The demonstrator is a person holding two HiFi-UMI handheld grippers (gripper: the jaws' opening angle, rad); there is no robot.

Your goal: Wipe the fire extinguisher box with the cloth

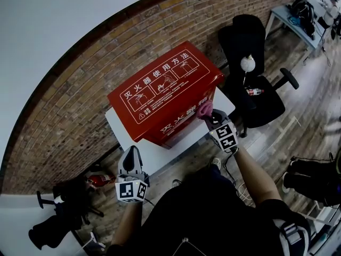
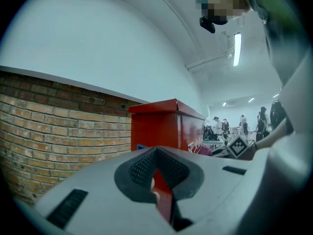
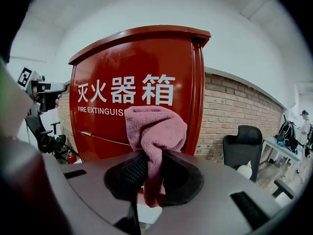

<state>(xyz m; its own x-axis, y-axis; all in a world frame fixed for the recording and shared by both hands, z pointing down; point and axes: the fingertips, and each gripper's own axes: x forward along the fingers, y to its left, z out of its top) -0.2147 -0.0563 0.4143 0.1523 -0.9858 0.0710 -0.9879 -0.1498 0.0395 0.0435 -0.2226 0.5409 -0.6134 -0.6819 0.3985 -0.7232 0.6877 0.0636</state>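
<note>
The red fire extinguisher box [image 1: 165, 89] stands on a white table [image 1: 154, 156] against the brick wall, with white Chinese print on its lid and front. My right gripper [image 1: 209, 117] is at the box's front right corner, shut on a pink cloth [image 1: 204, 109]. In the right gripper view the cloth [image 3: 155, 131] bunches up out of the gripper [image 3: 154, 156], just before the box front [image 3: 117, 67]. My left gripper [image 1: 131, 154] hangs off the table's near left edge, apart from the box. In its own view the left gripper [image 2: 156, 152] is shut and holds nothing, with the box [image 2: 164, 126] ahead.
A black office chair [image 1: 250, 73] with a white round object [image 1: 247, 63] and a bottle [image 1: 254, 92] stands right of the table. The brick wall [image 1: 74, 95] runs behind. A small red extinguisher [image 1: 98, 181] and dark gear [image 1: 58, 217] lie on the floor to the left.
</note>
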